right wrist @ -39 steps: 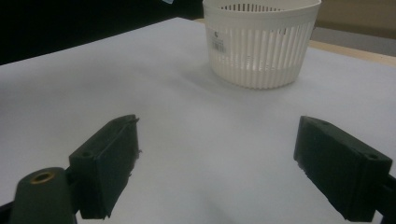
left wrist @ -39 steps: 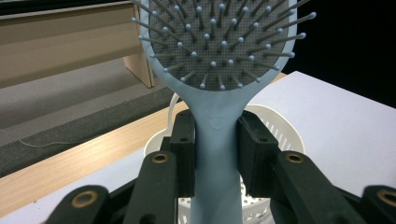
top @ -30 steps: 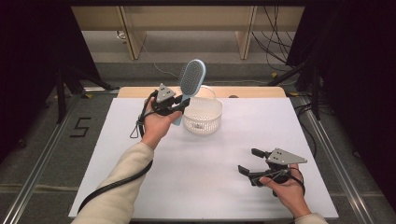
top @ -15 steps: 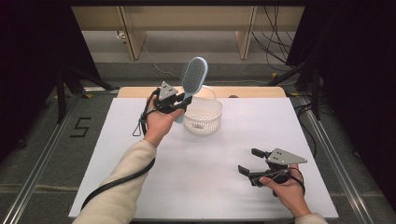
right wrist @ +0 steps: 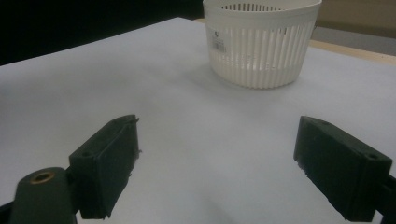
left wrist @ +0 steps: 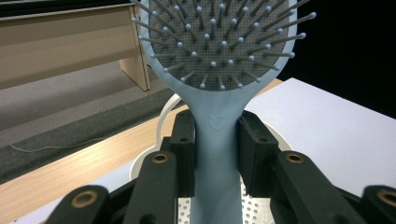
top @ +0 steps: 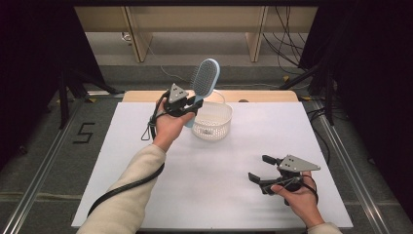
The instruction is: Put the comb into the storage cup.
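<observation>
Hairbrush: a pale blue hairbrush [top: 204, 80] with a grey bristle pad, upper middle of the high view, head up and tilted slightly to the right; in the left gripper view [left wrist: 219, 116] its bristles face the camera and its handle runs straight down the middle of the frame.
Hold: the left gripper [top: 191, 104] has its fingers [left wrist: 184, 140] clamped on the brush handle from both sides, just below the head, at a narrow gap.
Brush place: held in the air over the left rim of the basket, not touching the worktop.
Basket: a white slotted basket [top: 212, 122] stands on the worktop right of the left hand, just above the centre of the high view; in the right gripper view [right wrist: 261, 42] it sits at the upper right, with a small label on its wall.
Left hand: the hand [top: 168, 127] rises from a light sleeve that comes in from the bottom left.
Right gripper: low at the lower right of the high view [top: 259, 168], fingers [right wrist: 109, 163] spread wide with nothing between them, pointing left toward the basket, well apart from it.
Worktop: white sheet [top: 234, 195] on a wooden board.
</observation>
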Tool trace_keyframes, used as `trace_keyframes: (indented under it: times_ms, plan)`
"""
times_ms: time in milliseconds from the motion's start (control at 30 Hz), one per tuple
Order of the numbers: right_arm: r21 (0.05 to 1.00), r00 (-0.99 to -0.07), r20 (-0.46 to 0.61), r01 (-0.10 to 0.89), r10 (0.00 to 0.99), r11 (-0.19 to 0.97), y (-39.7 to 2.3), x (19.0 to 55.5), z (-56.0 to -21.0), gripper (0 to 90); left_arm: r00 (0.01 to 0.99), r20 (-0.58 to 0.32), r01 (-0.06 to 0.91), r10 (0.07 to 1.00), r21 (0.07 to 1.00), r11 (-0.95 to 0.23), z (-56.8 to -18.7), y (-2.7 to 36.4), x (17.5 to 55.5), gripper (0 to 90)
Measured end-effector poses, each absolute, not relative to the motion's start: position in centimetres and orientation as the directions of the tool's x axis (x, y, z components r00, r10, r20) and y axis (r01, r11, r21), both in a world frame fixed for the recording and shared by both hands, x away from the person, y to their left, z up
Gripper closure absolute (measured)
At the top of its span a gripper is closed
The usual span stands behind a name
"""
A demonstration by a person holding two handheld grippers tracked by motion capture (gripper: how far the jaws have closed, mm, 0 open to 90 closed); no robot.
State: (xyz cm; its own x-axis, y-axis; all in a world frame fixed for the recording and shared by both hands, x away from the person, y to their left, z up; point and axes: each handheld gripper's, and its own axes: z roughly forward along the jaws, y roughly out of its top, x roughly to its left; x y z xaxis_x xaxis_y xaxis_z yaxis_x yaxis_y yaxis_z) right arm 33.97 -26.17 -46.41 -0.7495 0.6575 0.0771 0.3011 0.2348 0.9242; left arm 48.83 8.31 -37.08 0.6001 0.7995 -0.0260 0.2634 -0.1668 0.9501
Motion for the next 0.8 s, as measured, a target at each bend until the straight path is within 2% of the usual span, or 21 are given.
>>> trace_keyframes:
  times_ms: [800]
  plan:
    - [0.924, -0.752, 0.079, 0.302, 0.655, 0.235, -26.17, 34.00, -46.44, 14.9, 0.605, -0.023, 0.264, 0.796, 0.949, -0.173, -36.56, 7.60, 49.48, 69.6]
